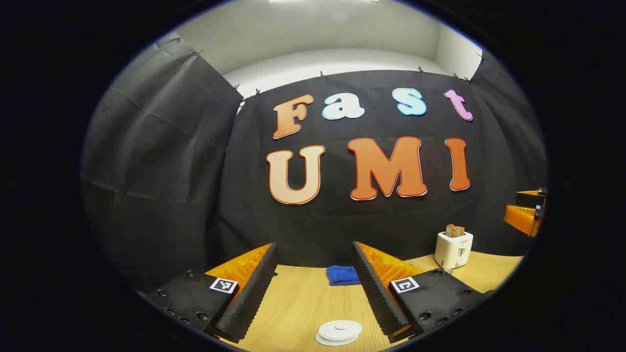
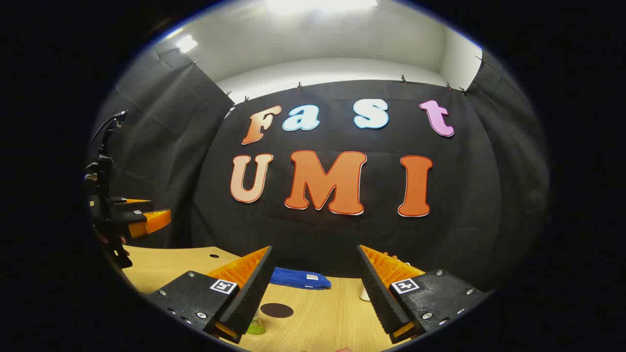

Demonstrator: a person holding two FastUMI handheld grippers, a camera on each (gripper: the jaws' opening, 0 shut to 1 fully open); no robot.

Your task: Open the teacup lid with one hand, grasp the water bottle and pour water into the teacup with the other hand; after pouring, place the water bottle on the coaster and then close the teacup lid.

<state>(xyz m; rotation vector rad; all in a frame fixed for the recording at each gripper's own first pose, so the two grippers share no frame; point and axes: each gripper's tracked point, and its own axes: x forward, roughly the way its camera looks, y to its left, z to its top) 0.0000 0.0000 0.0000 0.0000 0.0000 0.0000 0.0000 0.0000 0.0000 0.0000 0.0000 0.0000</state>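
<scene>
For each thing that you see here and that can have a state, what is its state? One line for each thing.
Left gripper: open, holds nothing, above the table.
Right gripper: open, holds nothing.
White round teacup lid: closed on the cup, untouched.
White two-slot toaster: upright, toast sticking up out of it.
Blue cloth: folded, flat on the wooden table.
Dark round coaster: flat, nothing on it.

Green bottle [image 2: 255, 326] mostly hidden behind finger [image 2: 244, 298].
</scene>
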